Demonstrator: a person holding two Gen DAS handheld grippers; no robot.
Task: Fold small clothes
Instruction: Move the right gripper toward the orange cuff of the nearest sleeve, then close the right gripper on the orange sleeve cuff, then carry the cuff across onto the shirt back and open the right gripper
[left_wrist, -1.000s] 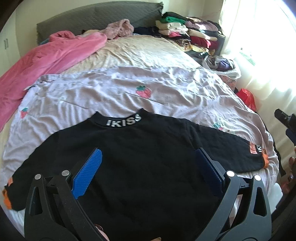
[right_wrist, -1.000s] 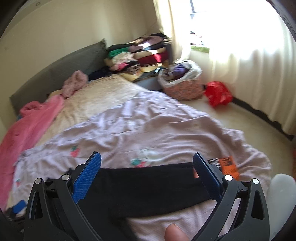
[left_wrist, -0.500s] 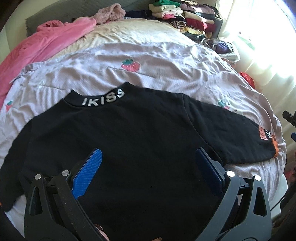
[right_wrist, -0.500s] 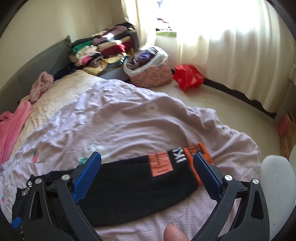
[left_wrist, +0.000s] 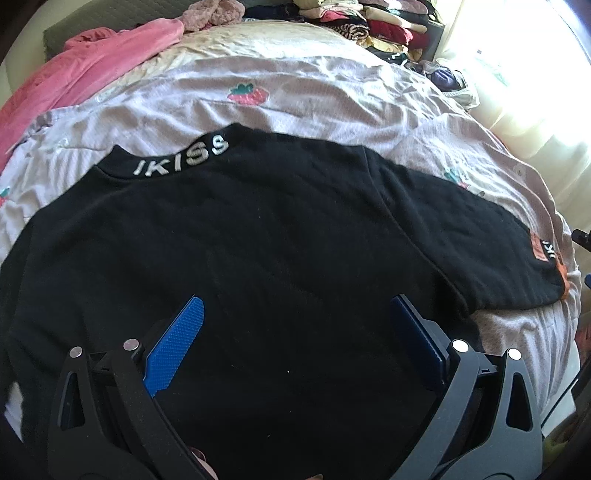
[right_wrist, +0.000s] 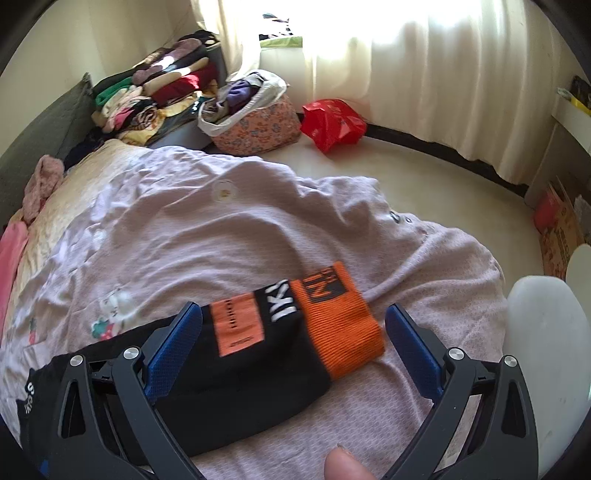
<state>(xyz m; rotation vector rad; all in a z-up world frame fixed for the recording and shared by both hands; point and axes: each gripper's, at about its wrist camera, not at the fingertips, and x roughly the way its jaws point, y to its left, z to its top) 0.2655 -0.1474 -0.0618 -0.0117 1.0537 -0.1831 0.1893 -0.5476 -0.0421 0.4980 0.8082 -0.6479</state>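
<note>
Sweatshirt (left_wrist: 277, 240), black, flat on bed (left_wrist: 295, 62), spread beneath left claw (left_wrist: 295, 325), jaws apart, empty. Orange cuff (right_wrist: 340, 325) between fingers of right claw (right_wrist: 293, 332), also spread, unclosed. Advice: pinch cuff squarely, carry sleeve inward across body.

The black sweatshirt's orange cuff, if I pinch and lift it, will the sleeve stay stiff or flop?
Probably flop: the black sweatshirt lies limp, following the wrinkled bedsheet. The ribbed orange cuff looks thicker, so it should grip well. The sleeve would likely drag the body along, given the open right hand-held gripper lifts only one end.
</note>
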